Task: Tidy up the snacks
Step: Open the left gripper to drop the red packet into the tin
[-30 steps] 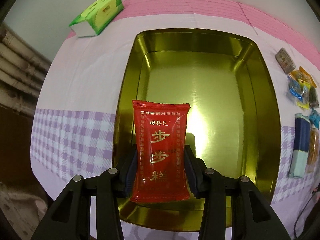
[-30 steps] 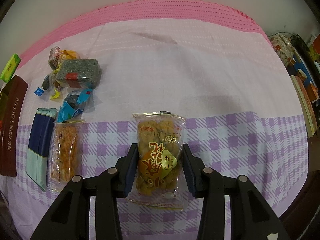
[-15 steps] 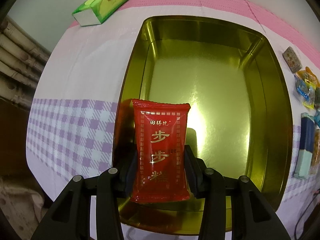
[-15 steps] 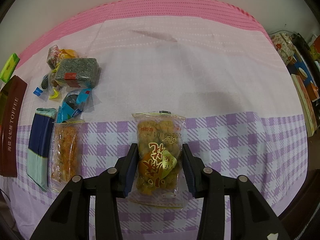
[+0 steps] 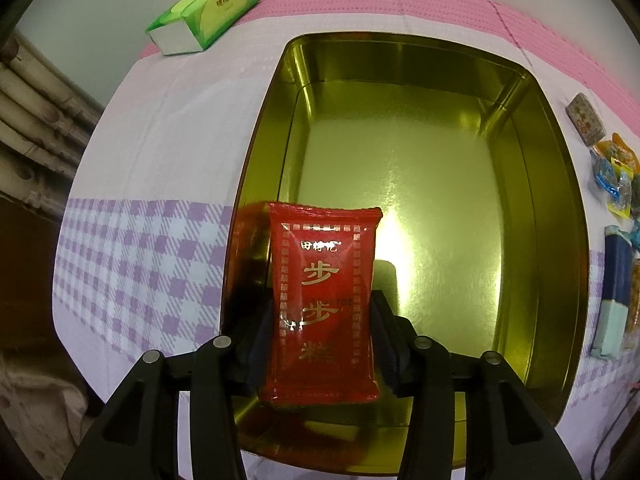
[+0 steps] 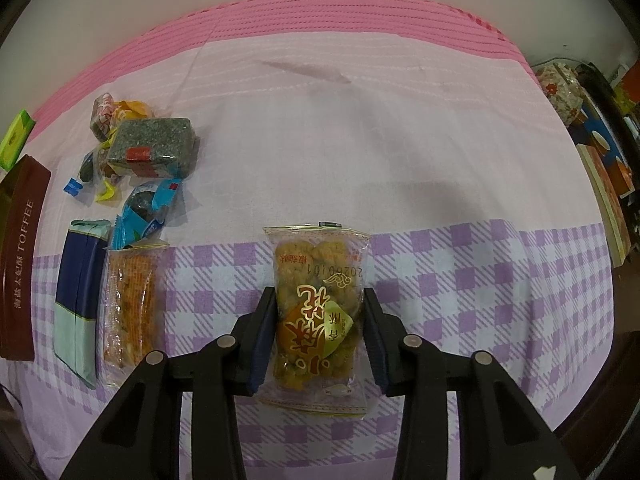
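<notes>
A red snack packet (image 5: 324, 264) with gold characters stands between the pads of my left gripper (image 5: 322, 320). It is low inside the near left corner of a gold tin (image 5: 256, 168), mirrored in its wall. The jaws are opening, though the pads still touch the packet's sides. In the right wrist view a clear packet of golden fried snack (image 6: 316, 280) lies on the checked cloth. My right gripper (image 6: 318, 300) is closing on it, pads against both sides.
A green tissue pack (image 5: 204, 8) lies beyond the tin. Loose snacks (image 6: 152, 148), a blue packet (image 6: 80, 296) and an orange cracker packet (image 6: 130, 304) lie left of the right gripper. A brown toffee lid (image 6: 22, 256) is further left. Clutter (image 6: 600, 168) lines the right table edge.
The left gripper has sunk closer to the tin with the red packet, and its pads stand slightly wider. The right gripper has stayed in place on the snack packet.
</notes>
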`<state>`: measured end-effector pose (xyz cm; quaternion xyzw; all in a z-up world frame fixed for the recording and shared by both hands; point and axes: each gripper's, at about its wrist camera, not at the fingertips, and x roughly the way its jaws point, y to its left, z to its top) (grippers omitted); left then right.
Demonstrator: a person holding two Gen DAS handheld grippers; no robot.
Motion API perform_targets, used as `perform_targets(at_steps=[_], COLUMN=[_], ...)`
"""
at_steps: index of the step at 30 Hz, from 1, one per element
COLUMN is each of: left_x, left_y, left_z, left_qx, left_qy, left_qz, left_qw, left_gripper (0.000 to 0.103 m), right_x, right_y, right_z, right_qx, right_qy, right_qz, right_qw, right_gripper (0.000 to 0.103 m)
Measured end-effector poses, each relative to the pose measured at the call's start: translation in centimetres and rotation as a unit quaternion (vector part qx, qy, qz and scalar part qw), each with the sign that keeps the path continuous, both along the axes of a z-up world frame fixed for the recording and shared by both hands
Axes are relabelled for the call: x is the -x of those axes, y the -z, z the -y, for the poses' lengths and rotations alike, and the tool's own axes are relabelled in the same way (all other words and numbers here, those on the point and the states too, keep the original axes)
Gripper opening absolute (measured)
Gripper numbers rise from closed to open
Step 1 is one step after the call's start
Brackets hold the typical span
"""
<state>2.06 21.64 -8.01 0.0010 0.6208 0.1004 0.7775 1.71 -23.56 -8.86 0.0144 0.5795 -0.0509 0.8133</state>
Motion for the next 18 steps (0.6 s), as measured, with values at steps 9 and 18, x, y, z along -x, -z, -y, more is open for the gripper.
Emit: perform_targets(at_steps=[9,18], left_x=[-0.1,1.1], left_y=[-1.4,-4.1], left_z=[0.3,-0.8], left_qx=[0.016,0.036], left_qy=[0.001,-0.014], left_qz=[0.034,0.089], left_qw=[0.9993,0.9953], left_gripper=[0.052,0.058], right_x=[0.4,0.2], right_y=[-0.9,-4.2], right_z=[-0.6,-3.5], right_qx=[0.008,0.006], right_qy=[0.006,-0.024], right_qz=[0.012,0.035], right_qw=[1.0,0.999], right_gripper=[0.036,0.036])
